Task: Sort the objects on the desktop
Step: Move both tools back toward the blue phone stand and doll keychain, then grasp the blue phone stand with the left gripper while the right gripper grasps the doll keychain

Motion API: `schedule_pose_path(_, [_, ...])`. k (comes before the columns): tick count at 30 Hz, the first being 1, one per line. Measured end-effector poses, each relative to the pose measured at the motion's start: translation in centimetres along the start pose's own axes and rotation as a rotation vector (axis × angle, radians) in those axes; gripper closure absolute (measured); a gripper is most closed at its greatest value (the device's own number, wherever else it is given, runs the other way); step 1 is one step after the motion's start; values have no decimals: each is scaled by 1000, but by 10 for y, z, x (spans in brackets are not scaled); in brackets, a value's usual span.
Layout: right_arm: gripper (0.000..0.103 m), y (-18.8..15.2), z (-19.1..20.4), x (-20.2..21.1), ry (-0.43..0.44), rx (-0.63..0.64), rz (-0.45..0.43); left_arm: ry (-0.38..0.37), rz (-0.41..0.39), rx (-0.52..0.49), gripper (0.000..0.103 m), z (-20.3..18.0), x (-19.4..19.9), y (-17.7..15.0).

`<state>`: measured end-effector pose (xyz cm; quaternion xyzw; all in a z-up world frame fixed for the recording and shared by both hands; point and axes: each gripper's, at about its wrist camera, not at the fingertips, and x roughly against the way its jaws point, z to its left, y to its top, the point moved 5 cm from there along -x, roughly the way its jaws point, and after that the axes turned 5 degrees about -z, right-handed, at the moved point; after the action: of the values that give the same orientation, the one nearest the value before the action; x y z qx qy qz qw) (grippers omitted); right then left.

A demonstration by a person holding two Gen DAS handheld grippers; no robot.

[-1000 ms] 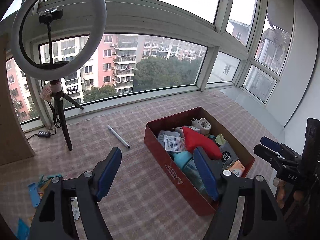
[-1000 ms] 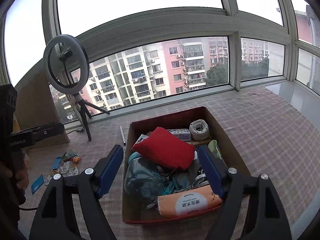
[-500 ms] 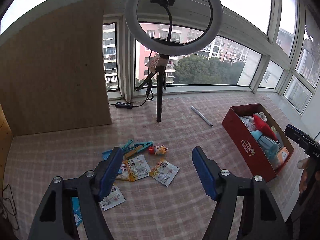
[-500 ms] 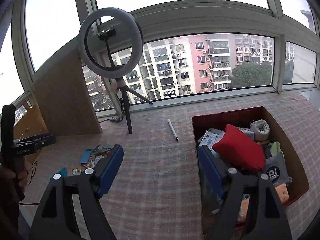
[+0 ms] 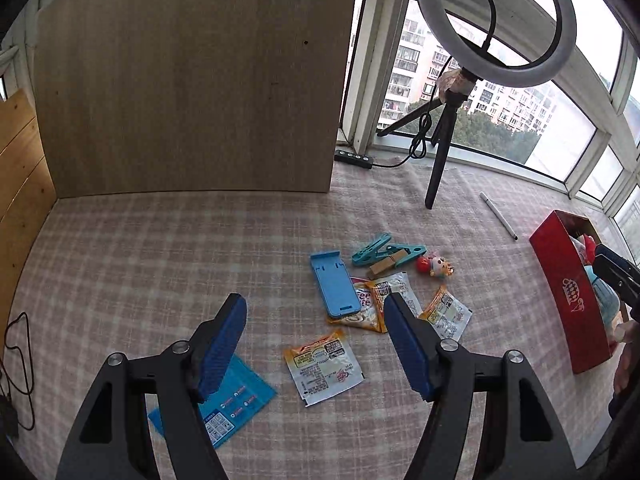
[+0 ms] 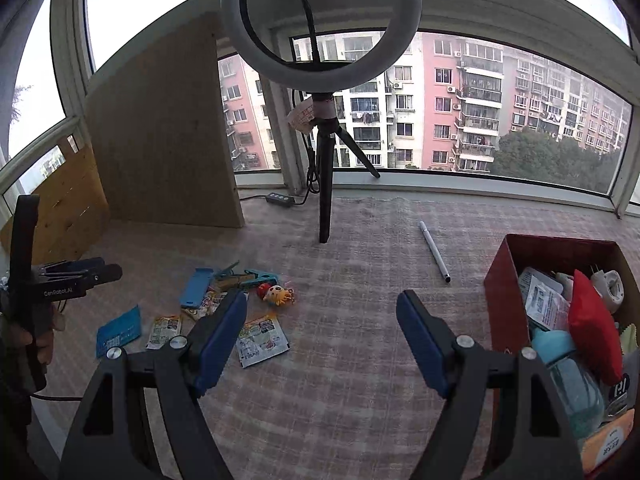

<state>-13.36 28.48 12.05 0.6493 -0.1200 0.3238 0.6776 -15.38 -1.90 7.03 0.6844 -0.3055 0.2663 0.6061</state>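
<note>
Loose items lie on the checked cloth: a blue phone stand, teal clothespins, a small tiger toy, several sauce sachets and a blue packet. My left gripper hangs open above the cloth with nothing between its fingers; a sachet lies below the gap. My right gripper is open and empty too, over bare cloth between the pile and the red box. A white pen lies near the box.
A ring light on a tripod stands at the back with its cable and switch. A wooden board leans at the back left. The red box is packed with objects. A person's hand holds each gripper handle.
Both grippers have swung left, away from the red box and toward the loose pile. The left view went from over the box to over the sachets, dropping lower.
</note>
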Motion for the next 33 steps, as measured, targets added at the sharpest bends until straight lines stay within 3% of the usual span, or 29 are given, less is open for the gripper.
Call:
schedule_pose_path(13, [26, -17, 24, -87, 14, 69, 122, -4, 89, -8, 33, -12, -68, -2])
schedule_pose_path(21, [26, -24, 25, -120, 24, 82, 163, 8, 129, -70, 33, -32, -101, -1])
schedule_pose_path(26, [26, -30, 30, -141, 26, 136, 184, 59, 157, -112, 33, -32, -120, -6])
schedule_pose_path(33, [26, -37, 41, -171, 64, 194, 225, 50, 170, -99, 33, -27, -131, -9])
